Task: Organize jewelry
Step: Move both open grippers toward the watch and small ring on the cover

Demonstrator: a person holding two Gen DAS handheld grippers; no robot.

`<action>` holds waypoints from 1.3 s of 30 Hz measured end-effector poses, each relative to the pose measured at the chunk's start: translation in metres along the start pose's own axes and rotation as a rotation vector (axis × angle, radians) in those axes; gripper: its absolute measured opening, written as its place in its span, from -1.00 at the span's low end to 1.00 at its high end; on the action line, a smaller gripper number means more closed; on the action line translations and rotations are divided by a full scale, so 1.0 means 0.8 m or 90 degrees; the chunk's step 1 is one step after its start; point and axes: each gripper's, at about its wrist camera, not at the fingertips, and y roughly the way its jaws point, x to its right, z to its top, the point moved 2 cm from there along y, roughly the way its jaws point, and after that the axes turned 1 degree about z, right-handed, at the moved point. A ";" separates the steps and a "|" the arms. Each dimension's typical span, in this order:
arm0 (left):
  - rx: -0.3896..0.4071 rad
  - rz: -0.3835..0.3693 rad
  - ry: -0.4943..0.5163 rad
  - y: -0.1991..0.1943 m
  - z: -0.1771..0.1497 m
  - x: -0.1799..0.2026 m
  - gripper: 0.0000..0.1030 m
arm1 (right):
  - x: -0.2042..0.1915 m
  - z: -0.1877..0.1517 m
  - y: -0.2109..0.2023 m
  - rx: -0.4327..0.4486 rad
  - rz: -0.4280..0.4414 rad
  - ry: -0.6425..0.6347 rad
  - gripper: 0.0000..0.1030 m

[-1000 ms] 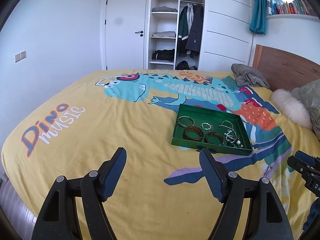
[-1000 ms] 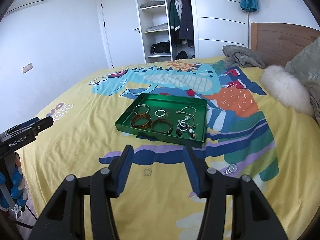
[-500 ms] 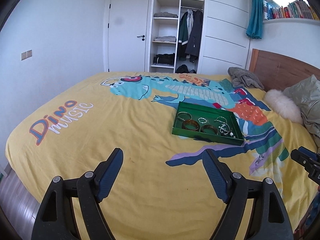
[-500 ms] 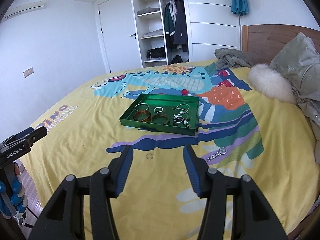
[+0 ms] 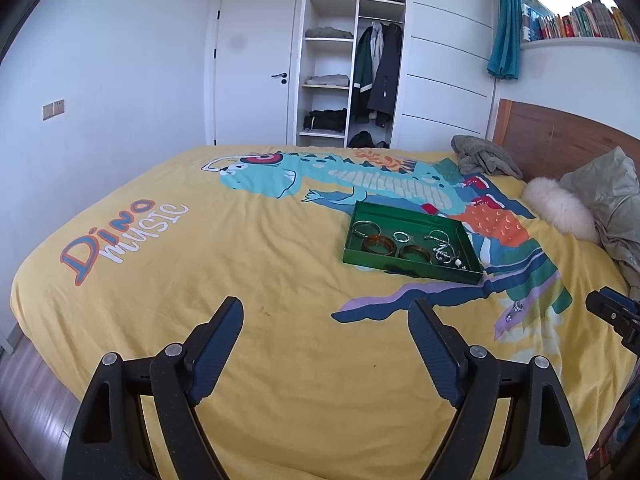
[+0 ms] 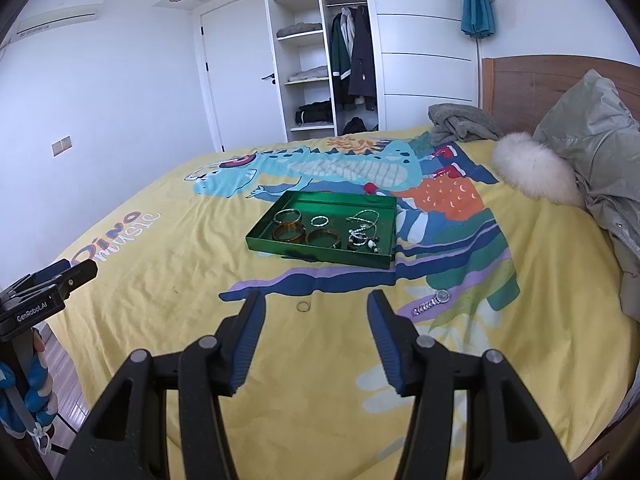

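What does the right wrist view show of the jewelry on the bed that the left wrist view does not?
Only the right wrist view shows the small ring lying loose on the bedspread, and the air conditioner on the wall. Only the left wrist view shows the row of books on the shelf clearly. Both show the green tray holding bangles and chains, the watch lying outside it, and the wardrobe. Both grippers stand open and empty.

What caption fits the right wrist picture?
Open right gripper above a small ring on the yellow bedspread, green jewelry tray beyond.
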 end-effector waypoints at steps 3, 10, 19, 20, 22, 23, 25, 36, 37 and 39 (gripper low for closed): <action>-0.001 -0.001 -0.001 0.001 -0.001 0.001 0.63 | 0.014 0.000 -0.004 0.006 -0.004 0.007 -0.01; -0.010 -0.019 0.027 0.020 -0.005 0.022 0.62 | 0.060 -0.003 -0.008 0.015 -0.020 0.029 -0.01; -0.034 -0.043 0.037 0.061 -0.015 0.057 0.63 | 0.124 -0.015 0.018 -0.002 -0.037 0.096 -0.01; -0.037 -0.045 0.036 0.066 -0.016 0.060 0.63 | 0.128 -0.017 0.022 -0.005 -0.037 0.100 -0.01; -0.043 -0.047 0.038 0.076 -0.018 0.065 0.63 | 0.134 -0.020 0.031 -0.012 -0.037 0.106 -0.01; -0.044 -0.046 0.041 0.081 -0.019 0.069 0.63 | 0.136 -0.022 0.036 -0.016 -0.036 0.108 -0.01; -0.051 -0.043 0.048 0.092 -0.020 0.075 0.63 | 0.138 -0.026 0.046 -0.023 -0.035 0.109 -0.01; -0.079 -0.062 0.083 0.146 -0.036 0.108 0.59 | 0.165 -0.045 0.108 -0.064 -0.029 0.143 -0.01; -0.082 -0.065 0.087 0.152 -0.037 0.111 0.58 | 0.168 -0.046 0.113 -0.067 -0.030 0.147 -0.01; -0.088 -0.073 0.092 0.162 -0.041 0.118 0.56 | 0.172 -0.049 0.126 -0.075 -0.031 0.153 -0.01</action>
